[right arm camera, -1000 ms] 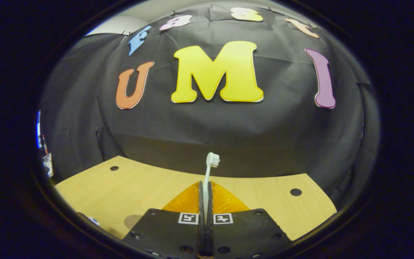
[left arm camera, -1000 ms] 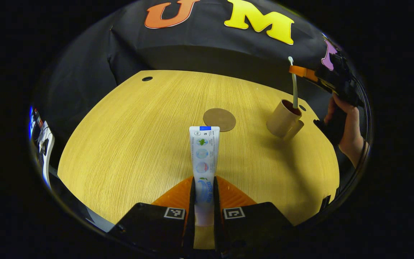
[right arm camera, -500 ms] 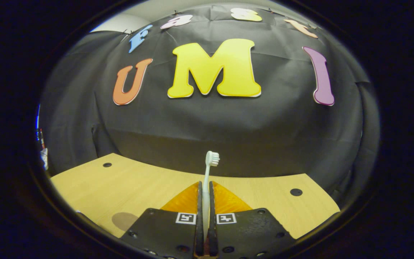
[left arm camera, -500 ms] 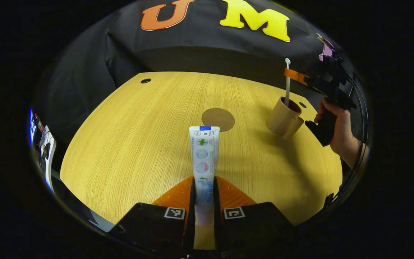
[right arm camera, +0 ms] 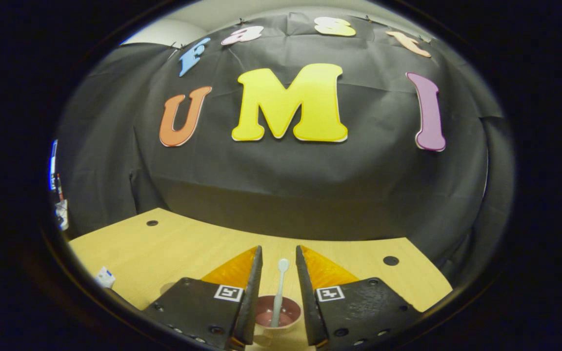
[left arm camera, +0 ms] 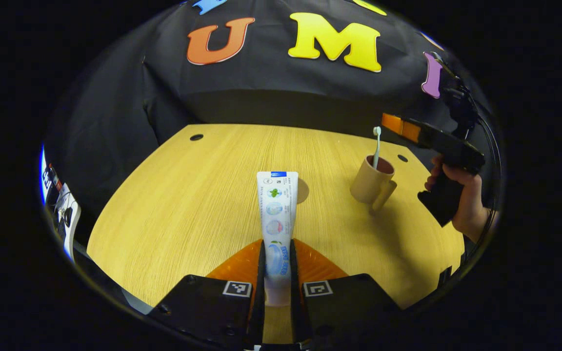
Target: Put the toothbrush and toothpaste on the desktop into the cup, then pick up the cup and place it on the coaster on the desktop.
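Wood-grain bench [left arm camera: 203,204] spreads wide and pale across the left gripper view, with dark round holes near its far edge. Next in size, the left gripper [left arm camera: 277,273] sits low at the bottom of that view, its fingers drawn narrow and pressing on both sides of the toothpaste [left arm camera: 276,214], which sticks straight out ahead above the bench with its flat crimped end farthest away. Over on the right side of the same view, a hand [left arm camera: 461,195] grips the handle of the right gripper [left arm camera: 394,124], which hangs just above and beside the cup [left arm camera: 371,183]. That cup stands upright on the bench, tan outside, its handle turned toward the near edge.

Switch to the right gripper view and the right gripper [right arm camera: 279,287] has its fingers spread apart, touching nothing, with the cup [right arm camera: 278,312] directly below the gap, its reddish inside showing. And there's the toothbrush [right arm camera: 279,292], standing in the cup, head up, free of both fingers; in the left gripper view the toothbrush [left arm camera: 376,146] leans slightly against the rim. Smallest of all, a sliver of the round brown coaster [left arm camera: 303,190] peeks out from behind the toothpaste, lying flat on the bench, well apart from the cup.
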Tool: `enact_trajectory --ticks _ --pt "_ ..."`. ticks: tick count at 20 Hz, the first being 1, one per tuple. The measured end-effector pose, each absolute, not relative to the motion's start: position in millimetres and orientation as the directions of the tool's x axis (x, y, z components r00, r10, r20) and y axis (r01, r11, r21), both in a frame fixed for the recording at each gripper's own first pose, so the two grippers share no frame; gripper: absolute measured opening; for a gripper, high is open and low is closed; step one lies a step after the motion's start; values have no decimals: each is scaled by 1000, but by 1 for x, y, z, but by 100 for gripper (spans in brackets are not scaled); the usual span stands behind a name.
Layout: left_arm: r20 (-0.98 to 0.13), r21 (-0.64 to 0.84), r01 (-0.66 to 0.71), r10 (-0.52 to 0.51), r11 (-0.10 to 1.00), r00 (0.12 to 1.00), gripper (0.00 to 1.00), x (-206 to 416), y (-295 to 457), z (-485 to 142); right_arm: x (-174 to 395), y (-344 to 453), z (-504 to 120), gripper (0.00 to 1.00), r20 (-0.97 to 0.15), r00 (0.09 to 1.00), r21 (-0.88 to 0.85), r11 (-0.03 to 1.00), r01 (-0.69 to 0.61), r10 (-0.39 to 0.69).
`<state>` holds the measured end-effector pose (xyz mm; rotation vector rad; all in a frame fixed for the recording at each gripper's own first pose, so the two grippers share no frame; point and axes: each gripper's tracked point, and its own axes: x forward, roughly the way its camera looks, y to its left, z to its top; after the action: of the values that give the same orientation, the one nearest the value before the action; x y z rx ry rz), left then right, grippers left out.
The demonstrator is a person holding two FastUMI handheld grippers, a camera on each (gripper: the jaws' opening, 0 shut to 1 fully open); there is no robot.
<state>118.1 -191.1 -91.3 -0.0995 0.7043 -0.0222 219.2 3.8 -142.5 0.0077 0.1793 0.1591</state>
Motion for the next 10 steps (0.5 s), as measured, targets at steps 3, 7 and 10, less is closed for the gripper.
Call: enact_trajectory --ticks 3,7,10 --pt "-569 -97 20 -72 995 819 25 143 -206 -67 198 -7 -137 64 -198 968 38 988 -150 155" --pt "-460 -104 43 -86 994 884 25 176 -229 -44 173 -25 -136 71 -241 960 79 988 -130 145" --pt "-392 -122 83 -125 989 911 24 205 -258 -38 159 -48 -136 74 -261 958 95 991 -93 115"
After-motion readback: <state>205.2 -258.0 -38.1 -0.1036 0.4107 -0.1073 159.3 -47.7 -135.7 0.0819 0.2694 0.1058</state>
